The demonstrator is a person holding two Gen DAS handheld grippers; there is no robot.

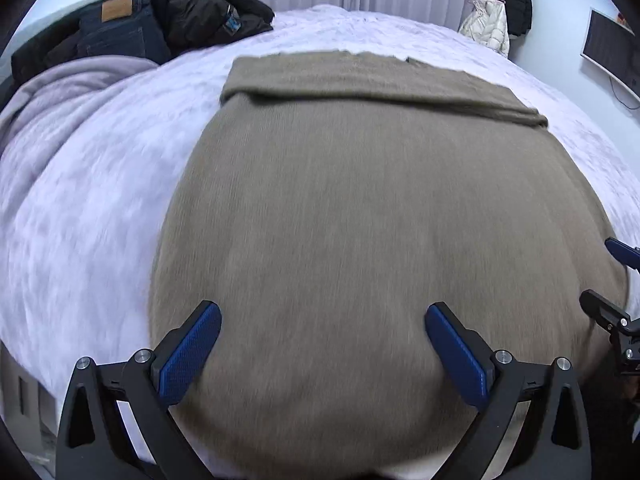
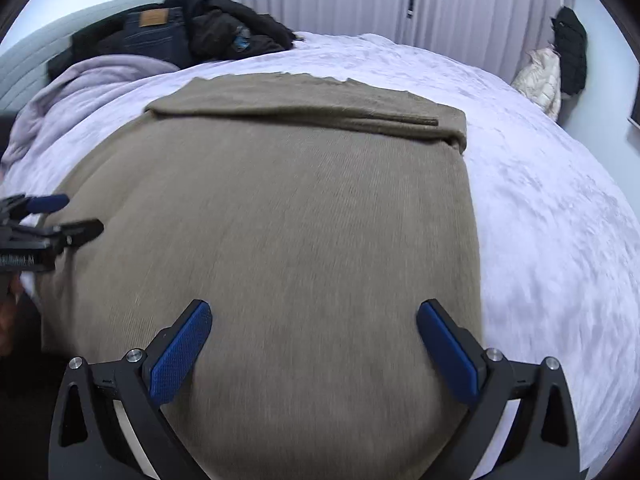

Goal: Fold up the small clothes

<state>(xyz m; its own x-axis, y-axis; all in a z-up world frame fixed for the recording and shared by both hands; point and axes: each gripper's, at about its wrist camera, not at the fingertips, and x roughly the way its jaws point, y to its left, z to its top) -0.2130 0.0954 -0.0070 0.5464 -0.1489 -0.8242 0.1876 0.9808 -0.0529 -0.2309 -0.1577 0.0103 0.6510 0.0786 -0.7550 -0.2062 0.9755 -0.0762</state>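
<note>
Lavender bedspread (image 1: 100, 200) fills both frames, with a brown knit garment (image 1: 360, 220) flat across the centre, far edge folded over. Bottom centre: left gripper (image 1: 323, 330) and right gripper (image 2: 314, 326), both spread wide, grasping nothing.

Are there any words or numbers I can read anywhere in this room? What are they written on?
Tan patch on the jeans: has a mark, too blurred to read.
White lettering on the left claw's body, seen from the right wrist view: too blurred to read.
Blue tag on the black jacket: too small to read.
Nothing else shows writing.
</note>
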